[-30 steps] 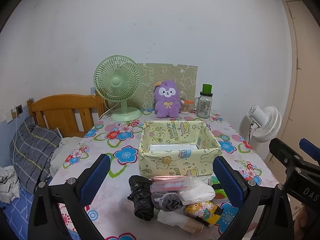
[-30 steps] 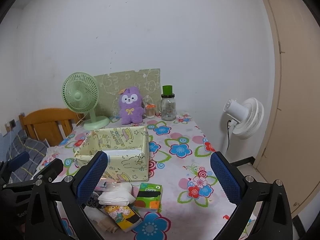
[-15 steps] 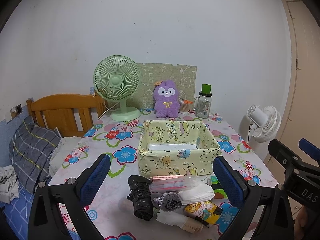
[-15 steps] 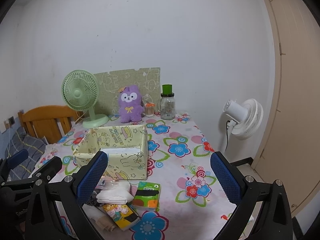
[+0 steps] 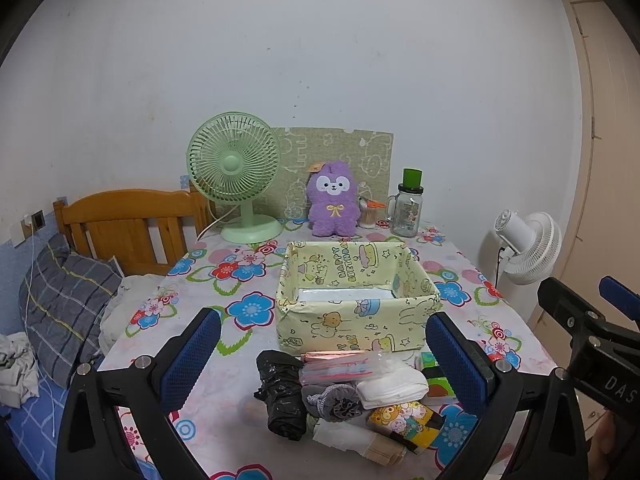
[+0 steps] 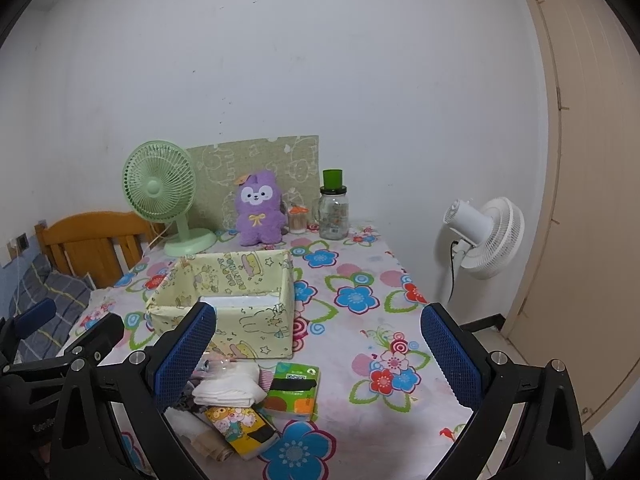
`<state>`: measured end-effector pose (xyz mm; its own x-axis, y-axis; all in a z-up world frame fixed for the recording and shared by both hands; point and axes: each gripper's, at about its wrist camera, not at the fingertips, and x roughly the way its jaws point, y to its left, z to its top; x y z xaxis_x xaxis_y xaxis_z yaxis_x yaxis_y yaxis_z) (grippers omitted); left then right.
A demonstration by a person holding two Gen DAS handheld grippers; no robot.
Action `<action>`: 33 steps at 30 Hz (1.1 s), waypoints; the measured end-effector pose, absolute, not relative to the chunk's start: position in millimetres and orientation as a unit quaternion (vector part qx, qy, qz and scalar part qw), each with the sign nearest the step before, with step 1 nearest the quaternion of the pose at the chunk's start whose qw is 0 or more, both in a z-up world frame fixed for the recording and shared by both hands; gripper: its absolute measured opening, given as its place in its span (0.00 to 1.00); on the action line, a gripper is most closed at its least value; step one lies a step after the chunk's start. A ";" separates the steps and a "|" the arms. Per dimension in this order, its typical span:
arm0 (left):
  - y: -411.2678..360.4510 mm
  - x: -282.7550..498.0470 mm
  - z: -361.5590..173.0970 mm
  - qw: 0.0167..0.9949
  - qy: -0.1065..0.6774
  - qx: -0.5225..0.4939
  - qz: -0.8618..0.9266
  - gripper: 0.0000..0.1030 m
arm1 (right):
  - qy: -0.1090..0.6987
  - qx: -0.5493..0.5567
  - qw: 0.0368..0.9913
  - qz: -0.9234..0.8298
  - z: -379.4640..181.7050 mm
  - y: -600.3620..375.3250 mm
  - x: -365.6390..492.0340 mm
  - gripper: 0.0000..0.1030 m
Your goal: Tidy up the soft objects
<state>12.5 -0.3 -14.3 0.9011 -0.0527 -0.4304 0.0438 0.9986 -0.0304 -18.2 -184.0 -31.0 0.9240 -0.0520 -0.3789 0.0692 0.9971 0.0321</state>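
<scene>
Hovering above the near table edge, the left claw (image 5: 320, 364) stood with its jaws wide apart and held nothing; the right claw (image 6: 316, 360) was likewise spread and empty. No item had yet been gripped.

The pile (image 5: 352, 396) of soft items lay directly below and between the left claw's pads (image 5: 192, 356). The box (image 5: 356, 300), apparently the destination, sat just beyond the pile, straight ahead of the left claw and ahead-left of the right one. Only a pale flat layer showed on its floor.

Recommended procedure, as judged from this layout:

1. Take one item per grasp. The white cloth (image 5: 392, 384) lay on top of the pile and was the most accessible.
2. Descend vertically so both pads straddled the roll across its short axis.
3. Close gently; soft goods compress and can slip, so grip near the middle.
4. Lift clear of the black bag (image 5: 280, 392) and the grey pouch (image 5: 332, 398) touching it, to avoid dragging them.
5. Clear the box's near wall before lowering.

The tissue pack (image 6: 294, 390), below the right claw, suited that side.
</scene>
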 end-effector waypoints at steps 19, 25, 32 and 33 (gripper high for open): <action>0.1 7.6 -12.1 0.975 0.218 -0.010 -0.026 0.99 | 0.200 0.023 0.979 -0.030 -30.3 -185.1 -20.8 1.00; 0.5 5.3 -9.4 0.976 0.216 -0.010 -0.027 0.99 | 0.196 0.020 0.980 -0.032 -27.2 -182.8 -25.2 1.00; 4.3 2.3 -6.6 0.976 0.215 -0.013 -0.030 0.99 | 0.195 0.024 0.980 -0.031 -25.4 -183.6 -28.2 1.00; 4.6 2.2 -6.9 0.976 0.215 -0.014 -0.032 0.99 | 0.195 0.025 0.980 -0.030 -25.4 -183.7 -28.3 1.00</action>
<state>2.2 4.6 -6.9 0.9054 -0.0678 -0.4191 0.0557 0.9976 -0.0410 -28.3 -183.7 -25.4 0.9222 -0.0501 -0.3834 0.0693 0.9969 0.0365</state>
